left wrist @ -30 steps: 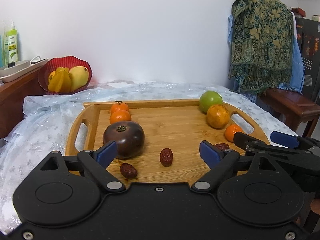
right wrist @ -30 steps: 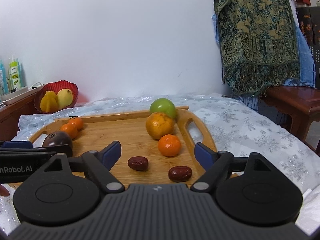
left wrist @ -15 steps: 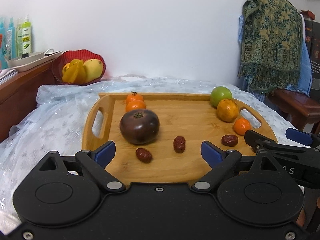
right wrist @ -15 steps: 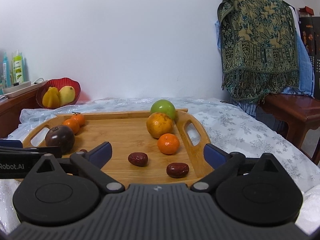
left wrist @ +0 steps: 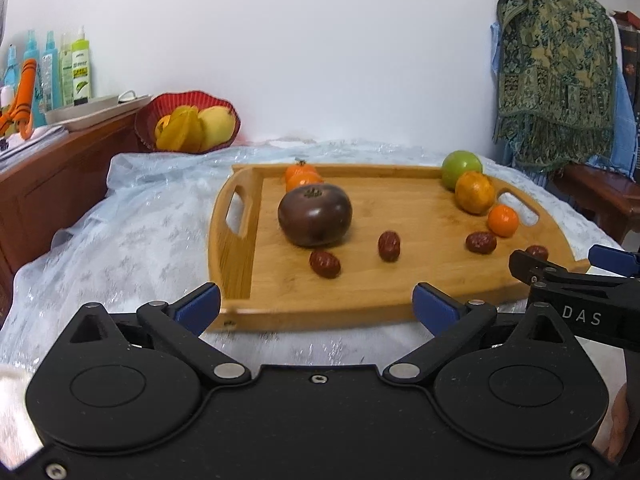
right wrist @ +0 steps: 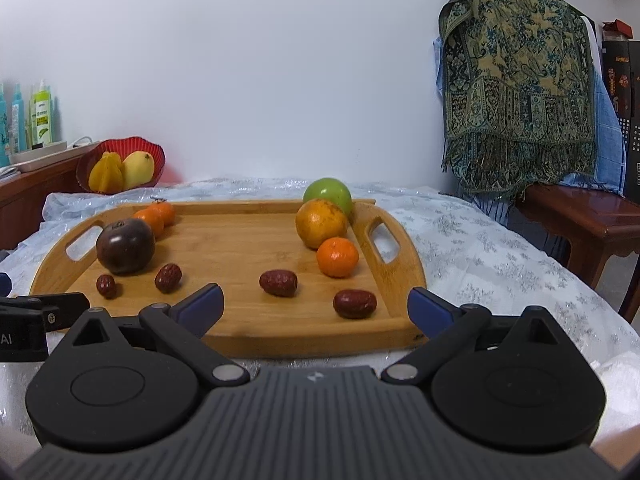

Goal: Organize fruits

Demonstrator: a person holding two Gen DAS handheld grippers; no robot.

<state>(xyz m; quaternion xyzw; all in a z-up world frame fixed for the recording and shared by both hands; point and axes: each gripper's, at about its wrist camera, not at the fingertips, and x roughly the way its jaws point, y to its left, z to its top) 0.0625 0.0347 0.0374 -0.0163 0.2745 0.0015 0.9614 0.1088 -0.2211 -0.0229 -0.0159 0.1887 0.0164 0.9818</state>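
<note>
A wooden tray lies on the clothed table. On its left stand a dark purple tomato and two small orange fruits. On its right are a green apple, a large orange and a small mandarin. Several red dates lie along the front. My left gripper is open and empty before the tray's near edge. My right gripper is open and empty at the near right corner.
A red bowl with a mango and starfruit stands at the back left by a wooden cabinet with bottles. A patterned cloth hangs at right above a wooden side table.
Both grippers have drawn back from the tray, toward me. The left one has also shifted left. The fruits have not moved.
</note>
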